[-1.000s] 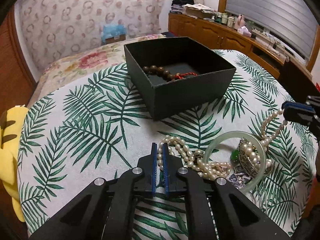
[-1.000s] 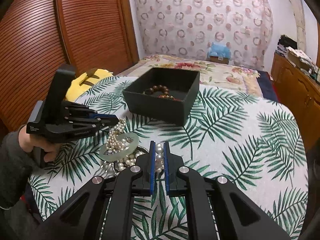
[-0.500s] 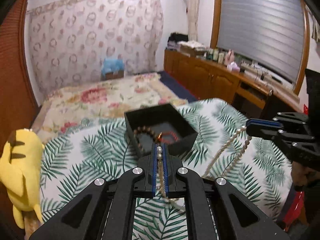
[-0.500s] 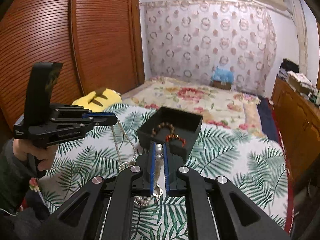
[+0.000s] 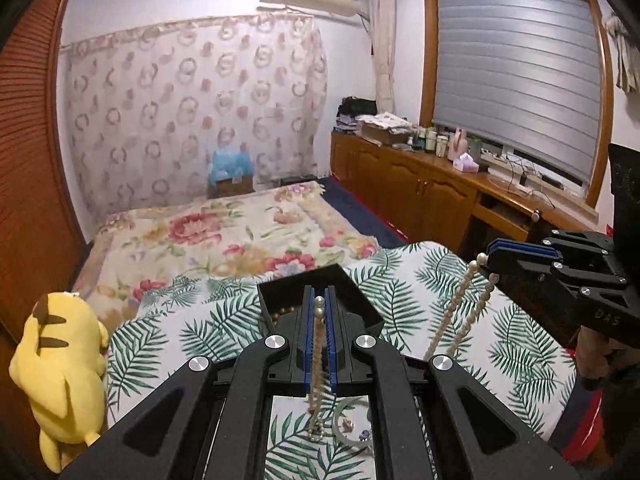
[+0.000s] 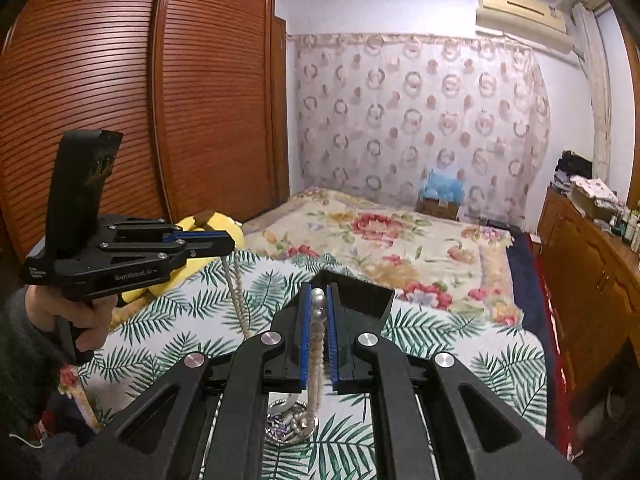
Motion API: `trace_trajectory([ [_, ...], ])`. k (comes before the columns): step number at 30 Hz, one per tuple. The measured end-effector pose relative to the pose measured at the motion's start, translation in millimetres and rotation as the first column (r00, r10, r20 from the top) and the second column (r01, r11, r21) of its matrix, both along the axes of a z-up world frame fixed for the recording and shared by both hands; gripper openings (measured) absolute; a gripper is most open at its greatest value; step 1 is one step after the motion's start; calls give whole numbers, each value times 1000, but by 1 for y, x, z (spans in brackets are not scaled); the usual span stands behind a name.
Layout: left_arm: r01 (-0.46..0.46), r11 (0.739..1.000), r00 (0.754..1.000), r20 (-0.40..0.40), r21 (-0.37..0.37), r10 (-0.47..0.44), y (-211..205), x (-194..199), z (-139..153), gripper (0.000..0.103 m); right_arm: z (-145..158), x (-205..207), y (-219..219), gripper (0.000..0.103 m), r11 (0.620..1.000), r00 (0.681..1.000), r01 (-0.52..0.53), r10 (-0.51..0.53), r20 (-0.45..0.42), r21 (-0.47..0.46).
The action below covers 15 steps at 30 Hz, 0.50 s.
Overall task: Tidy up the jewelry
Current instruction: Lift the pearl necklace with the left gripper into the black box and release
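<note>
A long pearl necklace point(image 5: 319, 344) hangs in the air between both grippers, high above the leaf-print table point(image 5: 500, 344). My left gripper point(image 5: 319, 293) is shut on one part of the strand, with two pearls showing at its tips. My right gripper point(image 6: 319, 289) is shut on another part of the necklace point(image 6: 318, 320). In the left wrist view the right gripper point(image 5: 491, 257) holds two strands that slope down. The black box point(image 5: 352, 288) lies below, with brown beads inside. A green bangle point(image 5: 343, 430) and small jewelry stay on the table.
A yellow plush toy point(image 5: 64, 364) sits at the table's left edge. A floral bed point(image 5: 224, 236) lies beyond the table, a wooden sideboard point(image 5: 436, 192) runs along the right and a slatted wardrobe point(image 6: 120, 100) along the left. A person's hand point(image 6: 82, 314) holds the left gripper.
Both grippers have risen well above the table, each shut on the pearl necklace. The necklace has lifted off the jewelry pile and now hangs between them. The box looks small below.
</note>
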<state>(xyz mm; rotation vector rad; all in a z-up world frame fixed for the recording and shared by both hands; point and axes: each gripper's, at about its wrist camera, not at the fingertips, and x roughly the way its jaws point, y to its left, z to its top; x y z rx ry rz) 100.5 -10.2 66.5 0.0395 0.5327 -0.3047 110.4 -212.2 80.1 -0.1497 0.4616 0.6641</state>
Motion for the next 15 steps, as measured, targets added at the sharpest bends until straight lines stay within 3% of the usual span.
trace_trajectory([
  [15, -21, 1000, 999, 33, 0, 21, 1, 26, 28, 4, 33, 24, 4, 9, 999, 998, 32, -31, 60, -8],
])
